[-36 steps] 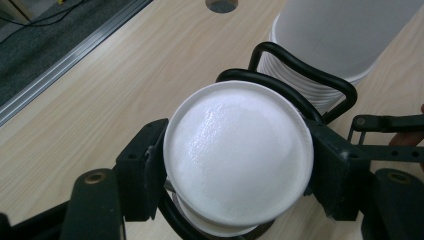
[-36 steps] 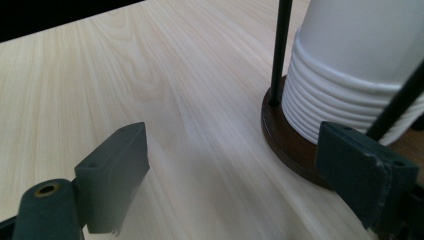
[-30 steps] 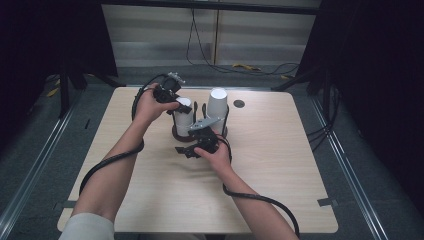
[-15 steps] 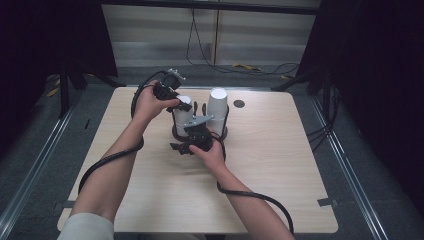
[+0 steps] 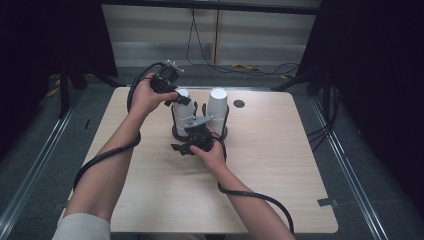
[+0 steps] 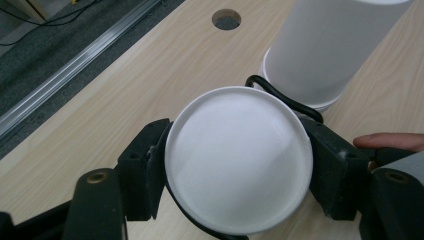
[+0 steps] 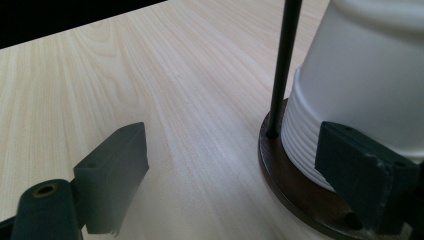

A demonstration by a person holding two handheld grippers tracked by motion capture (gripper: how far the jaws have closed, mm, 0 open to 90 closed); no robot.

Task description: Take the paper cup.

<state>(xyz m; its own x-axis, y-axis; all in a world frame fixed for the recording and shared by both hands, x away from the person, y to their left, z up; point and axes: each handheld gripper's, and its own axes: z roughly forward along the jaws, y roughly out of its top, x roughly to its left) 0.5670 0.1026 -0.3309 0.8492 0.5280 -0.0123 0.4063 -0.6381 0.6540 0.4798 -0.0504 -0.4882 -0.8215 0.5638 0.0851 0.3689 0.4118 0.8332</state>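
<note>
Left of frame centre, the left hand-held gripper (image 5: 181,98) pinches the top of an upturned white cup (image 6: 239,160) seated in a dark wire holder (image 7: 295,200) on the worktop (image 5: 280,165). Just below it, the right hand-held gripper (image 5: 181,149) hangs spread beside the holder's base. A second upturned cup (image 5: 217,109) stands to the right.

- The right-hand cup (image 6: 325,50) runs off the top edge in the left gripper view.
- The near cup (image 7: 370,90) is cut by the top and right edges in the right gripper view.
- The dark round base (image 7: 300,200) under it leaves at the bottom edge.
</note>
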